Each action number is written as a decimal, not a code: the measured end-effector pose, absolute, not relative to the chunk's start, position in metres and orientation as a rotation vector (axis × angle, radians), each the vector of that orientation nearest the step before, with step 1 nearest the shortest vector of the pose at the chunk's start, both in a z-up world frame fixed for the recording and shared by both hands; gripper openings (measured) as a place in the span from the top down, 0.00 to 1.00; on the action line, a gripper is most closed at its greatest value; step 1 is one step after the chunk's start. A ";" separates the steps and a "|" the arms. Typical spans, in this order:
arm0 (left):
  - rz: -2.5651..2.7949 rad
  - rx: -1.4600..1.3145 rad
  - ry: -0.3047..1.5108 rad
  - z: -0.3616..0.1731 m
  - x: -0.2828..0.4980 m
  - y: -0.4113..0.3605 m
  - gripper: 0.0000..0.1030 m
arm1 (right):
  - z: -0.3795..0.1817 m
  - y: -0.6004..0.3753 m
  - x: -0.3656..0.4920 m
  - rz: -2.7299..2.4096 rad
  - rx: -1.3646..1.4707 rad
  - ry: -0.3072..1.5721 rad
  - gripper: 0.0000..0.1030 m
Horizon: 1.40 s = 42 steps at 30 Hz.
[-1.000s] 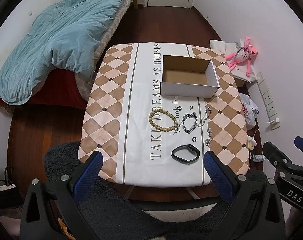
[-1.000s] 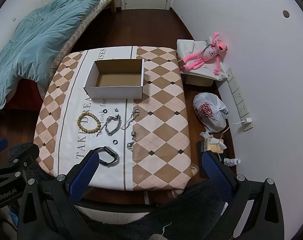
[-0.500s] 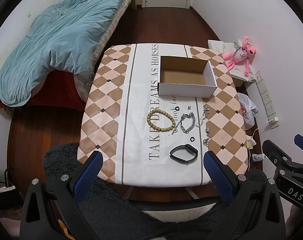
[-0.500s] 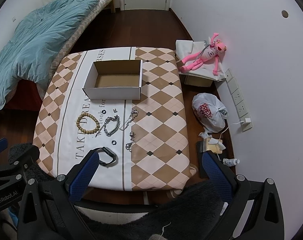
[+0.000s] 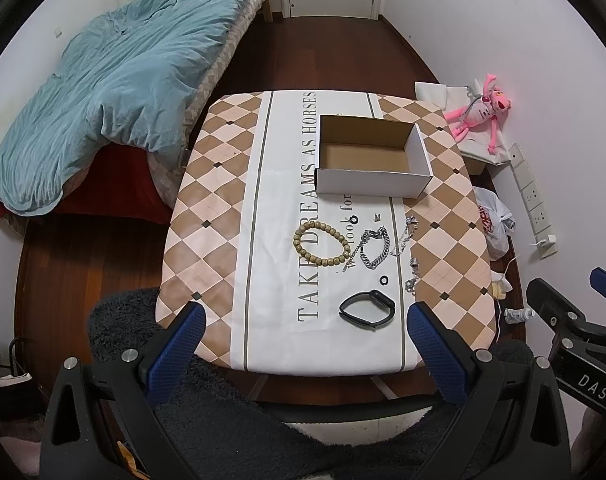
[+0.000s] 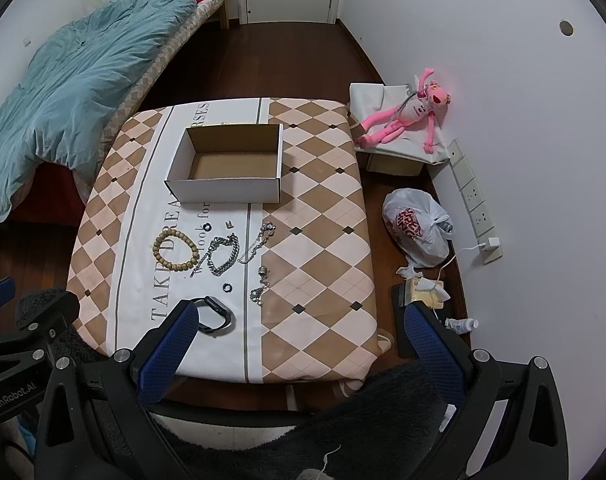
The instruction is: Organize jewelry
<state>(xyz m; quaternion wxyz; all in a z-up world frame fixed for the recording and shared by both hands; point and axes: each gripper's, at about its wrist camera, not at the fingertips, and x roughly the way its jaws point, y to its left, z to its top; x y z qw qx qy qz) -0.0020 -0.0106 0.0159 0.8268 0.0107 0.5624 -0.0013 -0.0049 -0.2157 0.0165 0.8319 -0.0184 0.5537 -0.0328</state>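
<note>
An open, empty cardboard box (image 5: pixel 371 160) (image 6: pixel 227 168) sits on the far part of a checkered table (image 5: pixel 223 200) (image 6: pixel 323 240). In front of it lie a wooden bead bracelet (image 5: pixel 322 243) (image 6: pixel 175 251), a silver chain bracelet (image 5: pixel 375 249) (image 6: pixel 223 255), thinner silver chains (image 5: pixel 405 236) (image 6: pixel 259 240), small black rings (image 5: pixel 384 280) (image 6: pixel 227 288) and a black wristband (image 5: pixel 367 309) (image 6: pixel 217 315). My left gripper (image 5: pixel 307 348) is open and empty, high above the table's near edge. My right gripper (image 6: pixel 299 344) is open and empty, likewise high above it.
A bed with a blue duvet (image 5: pixel 103 92) stands to the left. A pink plush toy (image 6: pixel 407 120), a white plastic bag (image 6: pixel 417 228) and a wall power strip (image 6: pixel 475 200) are to the right. A dark fuzzy seat (image 5: pixel 263 420) is below the grippers.
Both grippers have drifted slightly. The table and box sit a little differently in each view. Nothing on the table has moved.
</note>
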 end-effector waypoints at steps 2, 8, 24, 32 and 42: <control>-0.005 0.025 1.194 0.016 -0.003 -0.012 0.00 | 0.016 -0.214 -0.007 -0.070 -0.039 1.174 0.00; -0.003 0.024 1.190 0.016 -0.004 -0.012 0.00 | 0.018 -0.216 -0.005 -0.071 -0.039 1.172 0.00; -0.005 0.019 1.178 0.021 -0.005 -0.015 0.00 | 0.026 -0.218 -0.006 -0.072 -0.042 1.163 0.00; -0.011 0.013 1.168 0.024 -0.010 -0.013 0.00 | 0.029 -0.217 -0.006 -0.076 -0.036 1.157 0.00; 0.024 0.065 1.198 -0.029 0.014 -0.015 0.00 | -0.018 -0.238 0.013 -0.150 0.026 1.218 0.00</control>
